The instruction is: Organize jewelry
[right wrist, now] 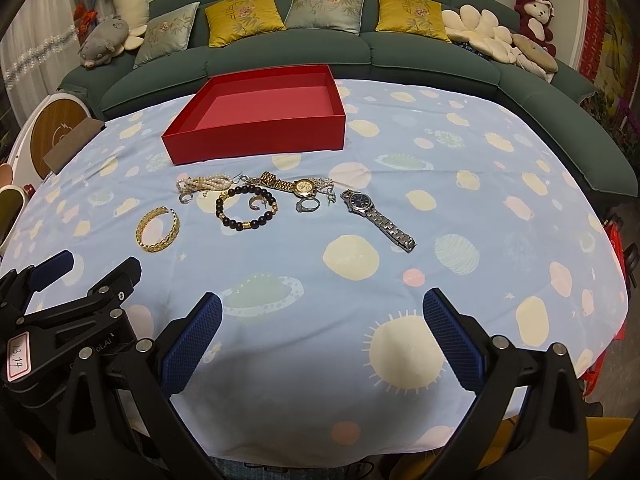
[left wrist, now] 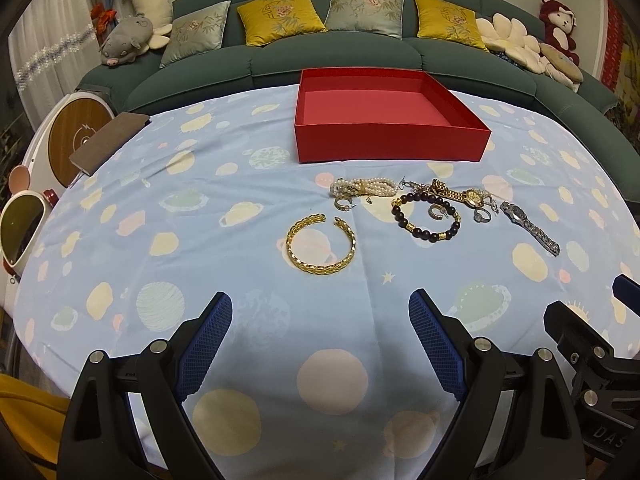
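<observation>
An empty red box (left wrist: 384,140) (right wrist: 256,136) sits at the far side of the table. Jewelry lies in front of it: a gold bangle (left wrist: 321,247) (right wrist: 157,229), a pearl bracelet (left wrist: 362,187) (right wrist: 204,183), a dark bead bracelet (left wrist: 425,216) (right wrist: 246,207), a gold watch (left wrist: 460,194) (right wrist: 292,185), a ring (left wrist: 482,215) (right wrist: 308,205) and a silver watch (left wrist: 530,227) (right wrist: 378,218). My left gripper (left wrist: 320,312) is open and empty, short of the bangle. My right gripper (right wrist: 322,312) is open and empty, near the table's front.
The table wears a light blue cloth with planets (left wrist: 200,240). A green sofa with cushions (left wrist: 340,48) stands behind it. A brown notebook (left wrist: 108,140) lies at the table's far left edge. The other gripper shows at each view's side (left wrist: 592,344) (right wrist: 60,300).
</observation>
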{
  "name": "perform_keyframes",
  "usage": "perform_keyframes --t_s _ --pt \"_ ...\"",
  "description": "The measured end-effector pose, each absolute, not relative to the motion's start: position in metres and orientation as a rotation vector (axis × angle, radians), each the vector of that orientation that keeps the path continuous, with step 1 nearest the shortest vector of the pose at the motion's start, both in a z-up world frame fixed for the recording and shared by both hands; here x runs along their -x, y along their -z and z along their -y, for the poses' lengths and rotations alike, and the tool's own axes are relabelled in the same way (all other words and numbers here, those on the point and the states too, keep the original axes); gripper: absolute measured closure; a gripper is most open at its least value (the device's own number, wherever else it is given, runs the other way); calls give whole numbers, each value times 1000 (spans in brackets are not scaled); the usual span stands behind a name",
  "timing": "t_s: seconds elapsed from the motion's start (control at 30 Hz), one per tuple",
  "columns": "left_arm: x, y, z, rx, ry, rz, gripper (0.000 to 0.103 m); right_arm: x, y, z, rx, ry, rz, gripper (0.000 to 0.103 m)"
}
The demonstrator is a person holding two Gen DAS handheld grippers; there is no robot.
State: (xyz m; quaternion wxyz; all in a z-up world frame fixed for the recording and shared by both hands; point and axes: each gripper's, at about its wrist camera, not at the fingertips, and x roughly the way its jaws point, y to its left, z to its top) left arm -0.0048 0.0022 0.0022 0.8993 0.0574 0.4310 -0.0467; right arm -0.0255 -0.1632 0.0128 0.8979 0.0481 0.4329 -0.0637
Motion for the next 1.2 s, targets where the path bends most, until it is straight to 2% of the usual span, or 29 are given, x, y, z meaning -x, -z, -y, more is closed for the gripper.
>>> perform_keyframes --t_s 1.2 --pt "4 0 -6 -116 83 -904 15 26 -15 162 -94 124 -883 5"
